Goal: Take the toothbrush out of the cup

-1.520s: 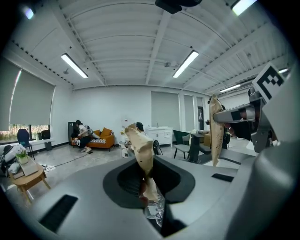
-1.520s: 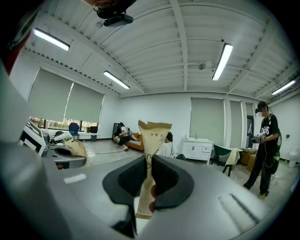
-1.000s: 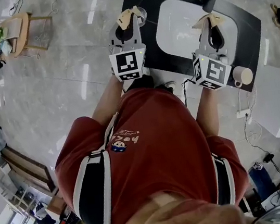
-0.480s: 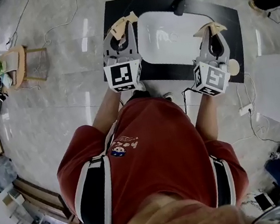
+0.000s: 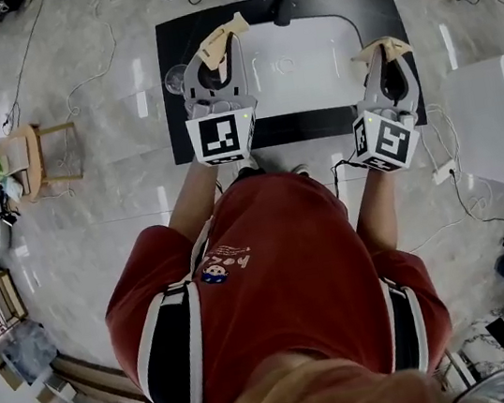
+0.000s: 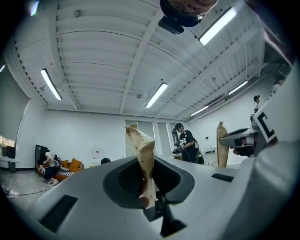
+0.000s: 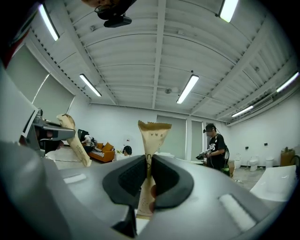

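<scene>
On the black tabletop [image 5: 316,125], a clear glass cup [image 5: 174,78] at eleven o'clock is untouched by the closed, empty grey left gripper [image 5: 224,35] and right gripper [image 5: 382,50].

Shirt: a short-sleeved red jersey [image 5: 291,265].
Badge: a small cartoon patch with lettering [image 5: 221,259], at nine o'clock on the jersey.
Side panels: a broad black stripe edged in white [image 5: 167,352] at seven o'clock, and a narrower black stripe [image 5: 403,326] at four o'clock.
Left gripper [image 5: 224,36]: smooth grey moulded plastic shell, tan tape-wrapped fingertips [image 5: 231,27], white cube with a black square marker [image 5: 222,137] at six o'clock.
Right gripper [image 5: 382,50]: same grey shell, tan tips, tilted marker cube [image 5: 385,142].
</scene>
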{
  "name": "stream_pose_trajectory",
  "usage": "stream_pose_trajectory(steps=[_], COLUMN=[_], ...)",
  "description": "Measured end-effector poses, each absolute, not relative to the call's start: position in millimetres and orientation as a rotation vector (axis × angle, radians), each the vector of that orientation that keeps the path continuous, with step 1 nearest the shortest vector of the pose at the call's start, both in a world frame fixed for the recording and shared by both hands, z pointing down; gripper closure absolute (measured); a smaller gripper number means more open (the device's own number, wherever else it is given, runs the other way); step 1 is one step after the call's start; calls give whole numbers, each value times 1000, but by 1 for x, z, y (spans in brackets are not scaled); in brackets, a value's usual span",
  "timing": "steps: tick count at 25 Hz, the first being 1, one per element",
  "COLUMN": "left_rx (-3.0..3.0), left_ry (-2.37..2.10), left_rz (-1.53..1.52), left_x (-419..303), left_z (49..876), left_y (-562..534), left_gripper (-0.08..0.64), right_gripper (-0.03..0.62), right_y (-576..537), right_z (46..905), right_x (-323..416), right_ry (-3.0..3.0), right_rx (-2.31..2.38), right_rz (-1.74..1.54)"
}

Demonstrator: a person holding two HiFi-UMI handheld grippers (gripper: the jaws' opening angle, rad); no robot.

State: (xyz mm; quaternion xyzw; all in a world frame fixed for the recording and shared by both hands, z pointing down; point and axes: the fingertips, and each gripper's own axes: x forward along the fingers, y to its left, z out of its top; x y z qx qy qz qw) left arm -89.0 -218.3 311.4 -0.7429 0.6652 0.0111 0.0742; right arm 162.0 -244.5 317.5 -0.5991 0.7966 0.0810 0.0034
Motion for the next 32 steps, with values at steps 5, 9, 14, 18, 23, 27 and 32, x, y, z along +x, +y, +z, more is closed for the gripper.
stream_pose_trajectory(steps=[5,9,14,18,23,27,32], left_rx=[-2250,-2239,-2228,-2216,-2205,-2193,-2178], left_ry=[1988,1997,2013,2026,2038,2050,2061], left_rz=[44,36,34,37,32,33,23], left_x=[-75,-77,-80,-83,-85,-89,-91], left_z=[314,313,314,312,312,310,309], left_y=[-223,-224,-225,-225,-225,-222,-218], left_gripper=[517,517,516,516,517,517,517], right_gripper=[553,553,552,554,553,553,553], right_y=[-248,-250,-255,-258,-263,-262,-260], right_z=[316,317,316,312,311,309,309], right_x=[173,170,166,163,159,155,153], right_ry=[2505,2517,2536,2545,2557,2565,2571], right_rx=[-1882,-1865,-1849,-1835,-1813,-1796,-1778], right_rz=[272,274,281,292,294,297,296])
